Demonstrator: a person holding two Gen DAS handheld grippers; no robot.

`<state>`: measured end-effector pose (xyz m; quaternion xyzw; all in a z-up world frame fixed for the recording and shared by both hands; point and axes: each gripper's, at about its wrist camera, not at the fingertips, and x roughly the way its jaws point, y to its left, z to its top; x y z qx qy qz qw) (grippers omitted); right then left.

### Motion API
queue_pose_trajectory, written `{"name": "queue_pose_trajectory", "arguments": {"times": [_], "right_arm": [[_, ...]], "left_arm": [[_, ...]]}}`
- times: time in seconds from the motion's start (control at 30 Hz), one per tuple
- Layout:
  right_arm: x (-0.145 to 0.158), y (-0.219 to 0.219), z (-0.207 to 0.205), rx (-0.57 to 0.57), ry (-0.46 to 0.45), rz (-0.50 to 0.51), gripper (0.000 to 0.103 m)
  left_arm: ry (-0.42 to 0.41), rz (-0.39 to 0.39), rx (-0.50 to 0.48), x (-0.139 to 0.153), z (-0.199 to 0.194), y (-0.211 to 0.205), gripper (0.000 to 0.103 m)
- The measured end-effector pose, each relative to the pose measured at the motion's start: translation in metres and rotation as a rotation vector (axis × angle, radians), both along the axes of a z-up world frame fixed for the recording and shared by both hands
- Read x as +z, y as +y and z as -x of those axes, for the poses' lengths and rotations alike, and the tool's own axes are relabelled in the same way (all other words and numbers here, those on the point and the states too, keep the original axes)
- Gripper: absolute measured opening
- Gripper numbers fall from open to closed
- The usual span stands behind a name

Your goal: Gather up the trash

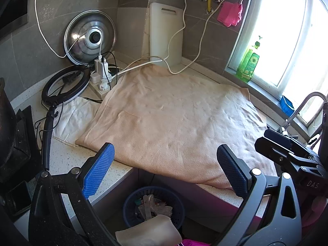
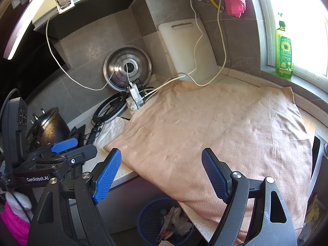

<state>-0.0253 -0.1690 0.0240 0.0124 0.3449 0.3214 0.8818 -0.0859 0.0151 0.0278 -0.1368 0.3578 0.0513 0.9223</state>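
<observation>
A peach towel (image 1: 176, 123) (image 2: 221, 131) covers the counter, and nothing lies on it. Below the counter's front edge stands a blue perforated basket (image 1: 153, 207) (image 2: 164, 223) holding wrappers and other trash. My left gripper (image 1: 166, 170) hovers over the front edge of the counter, open, with nothing between its blue pads. My right gripper (image 2: 162, 174) hangs open over the same edge, also with nothing in it. Each gripper shows in the other's view: the right gripper's black body (image 1: 295, 157) at the right, the left gripper (image 2: 61, 151) at the left.
At the back stand a steel pot lid (image 1: 90, 37), a white cutting board (image 1: 166, 34), a power strip with chargers (image 1: 101, 75) and a ring light (image 1: 63, 84). A white cloth (image 1: 75, 116) lies left of the towel. A green bottle (image 2: 284, 55) sits on the window sill; a faucet (image 1: 303, 106) rises right.
</observation>
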Motion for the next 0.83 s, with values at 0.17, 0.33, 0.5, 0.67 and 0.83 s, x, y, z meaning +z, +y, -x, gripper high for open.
{"name": "queue_pose_trajectory", "arguments": {"times": [0.17, 0.33, 0.5, 0.67, 0.83], "right_arm": [[0.0004, -0.0001, 0.0017, -0.003, 0.005, 0.000, 0.080], [0.0016, 0.0008, 0.0032, -0.004, 0.008, -0.002, 0.081], [0.0000, 0.0034, 0.0004, -0.001, 0.015, 0.003, 0.081], [-0.0013, 0.0048, 0.0009, 0.000, 0.020, 0.006, 0.081], [-0.0020, 0.0044, 0.0013, -0.006, 0.024, 0.003, 0.081]], "left_arm": [[0.002, -0.004, 0.001, -0.0006, -0.0005, -0.0007, 0.102], [0.008, -0.023, -0.003, 0.0016, 0.0016, -0.0004, 0.102], [0.014, -0.048, -0.013, 0.0039, 0.0026, 0.0000, 0.102], [0.010, -0.075, -0.016, 0.0032, 0.0005, -0.0010, 0.102], [0.005, -0.082, -0.021, 0.0016, -0.0003, 0.0004, 0.102]]}}
